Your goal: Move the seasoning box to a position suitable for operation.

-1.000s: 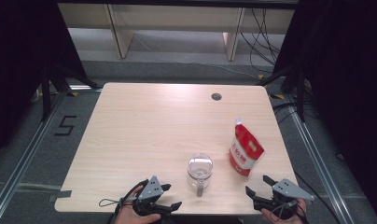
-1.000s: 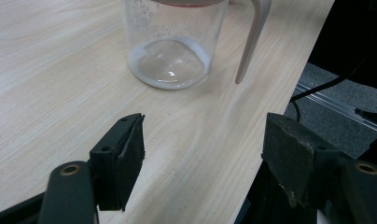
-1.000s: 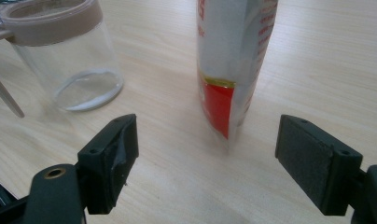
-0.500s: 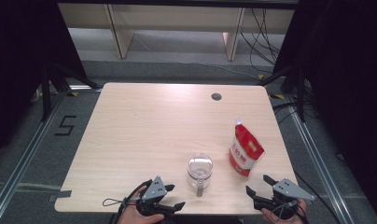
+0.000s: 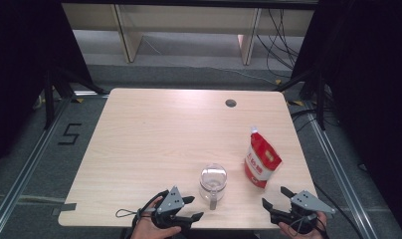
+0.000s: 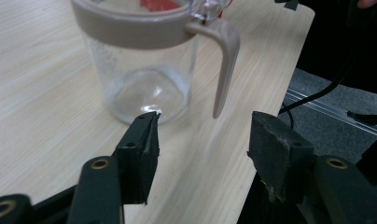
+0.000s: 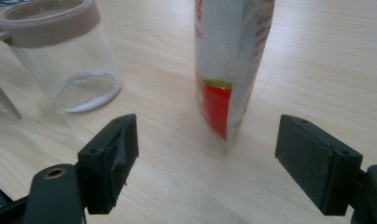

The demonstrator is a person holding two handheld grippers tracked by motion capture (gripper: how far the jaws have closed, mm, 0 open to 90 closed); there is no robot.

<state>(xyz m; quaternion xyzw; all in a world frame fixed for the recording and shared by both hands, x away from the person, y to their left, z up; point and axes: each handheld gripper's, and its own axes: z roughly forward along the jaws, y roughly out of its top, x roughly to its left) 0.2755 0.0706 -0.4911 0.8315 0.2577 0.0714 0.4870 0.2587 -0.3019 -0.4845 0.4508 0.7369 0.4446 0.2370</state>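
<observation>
Glass jug (image 5: 212, 181) stands upright near front table edge (image 5: 139, 149), beige handle (image 6: 224, 60) facing left gripper (image 5: 189, 208). Its jaws just been closing, nothing between, not touching handle. Right gripper (image 5: 277, 198) spread wide, empty, aimed at red-white pouch (image 5: 261, 159) standing just right of jug.

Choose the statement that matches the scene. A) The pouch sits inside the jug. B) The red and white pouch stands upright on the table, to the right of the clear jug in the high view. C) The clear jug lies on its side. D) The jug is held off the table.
B: the pouch stands upright on the table, apart from the upright jug at its left.
</observation>
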